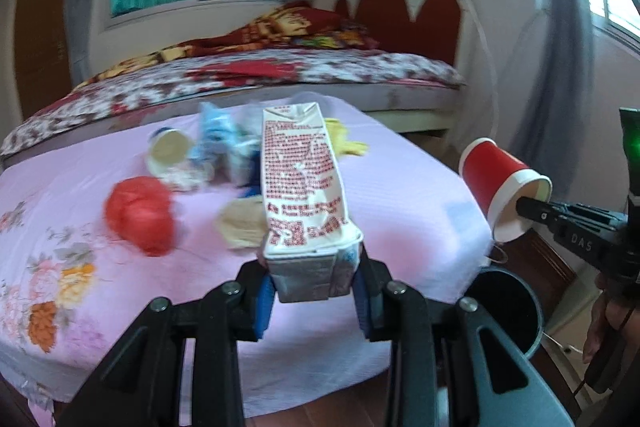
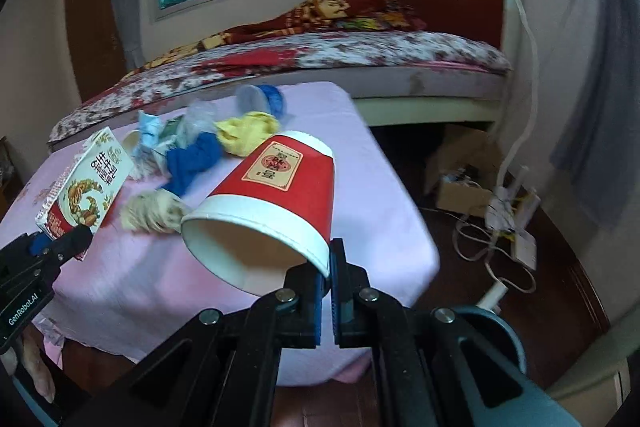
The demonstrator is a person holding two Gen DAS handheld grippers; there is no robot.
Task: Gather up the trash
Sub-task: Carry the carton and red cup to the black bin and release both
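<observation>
My left gripper [image 1: 314, 291] is shut on the base of a white milk carton [image 1: 300, 183] with red print, held above the pink-covered table [image 1: 400, 187]. The carton also shows in the right wrist view [image 2: 86, 183]. My right gripper [image 2: 329, 283] is shut on the rim of a red paper cup [image 2: 276, 199], tilted mouth-down above the table's right part. The cup shows in the left wrist view [image 1: 502, 187], above a dark round bin [image 1: 508, 311]. On the table lie a red crumpled ball [image 1: 140, 219], a beige wad [image 2: 150, 213], blue cloth [image 2: 196, 157], yellow cloth [image 2: 248, 131] and a tipped white cup [image 1: 168, 151].
A bed [image 2: 320, 59] with a patterned cover stands behind the table. A cardboard box [image 2: 460, 183] and tangled white cables [image 2: 504, 227] lie on the wooden floor to the right. The table's flowered cloth hangs over its front edge.
</observation>
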